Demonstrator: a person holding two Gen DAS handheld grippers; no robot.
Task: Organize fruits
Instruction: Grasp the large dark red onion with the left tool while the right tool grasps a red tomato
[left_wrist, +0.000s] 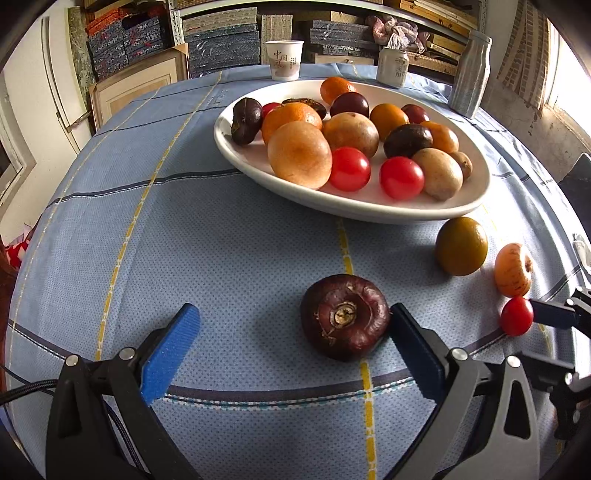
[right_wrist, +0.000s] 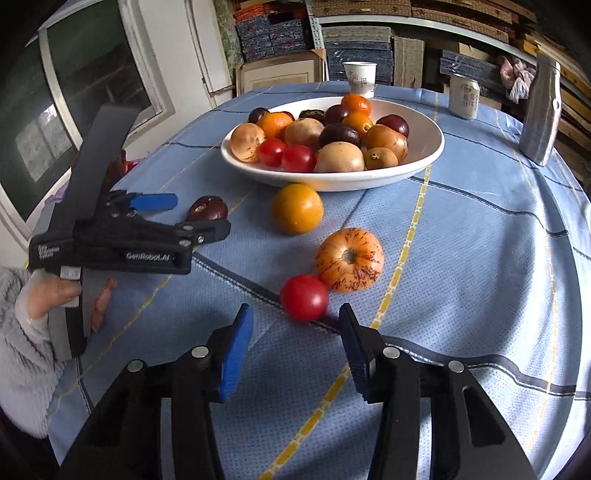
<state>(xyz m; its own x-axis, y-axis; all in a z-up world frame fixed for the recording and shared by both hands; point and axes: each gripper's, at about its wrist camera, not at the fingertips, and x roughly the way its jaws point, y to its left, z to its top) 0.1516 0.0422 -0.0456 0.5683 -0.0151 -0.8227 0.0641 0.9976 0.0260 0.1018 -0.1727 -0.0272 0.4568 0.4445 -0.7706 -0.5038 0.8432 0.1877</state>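
A dark maroon fruit (left_wrist: 345, 317) lies on the blue checked cloth between the fingers of my left gripper (left_wrist: 294, 308). The right pad touches its side, the left pad stands well apart, so the gripper is open. My right gripper (right_wrist: 295, 308) is open, with a small red tomato (right_wrist: 304, 297) just at its fingertips and gaps on both sides. A striped orange fruit (right_wrist: 349, 259) touches the tomato, and a yellow round fruit (right_wrist: 297, 208) lies farther on. The white bowl (right_wrist: 424, 158) holds several mixed fruits. The right wrist view also shows the left gripper (right_wrist: 203, 214) around the maroon fruit (right_wrist: 207, 208).
Behind the bowl (left_wrist: 258, 162) stand a paper cup (left_wrist: 283, 61), a white can (left_wrist: 393, 66) and a silvery bottle (left_wrist: 471, 74). A hand in a grey sleeve (right_wrist: 22, 332) holds the left gripper. Stacked boxes and frames fill the shelves beyond the round table's far edge.
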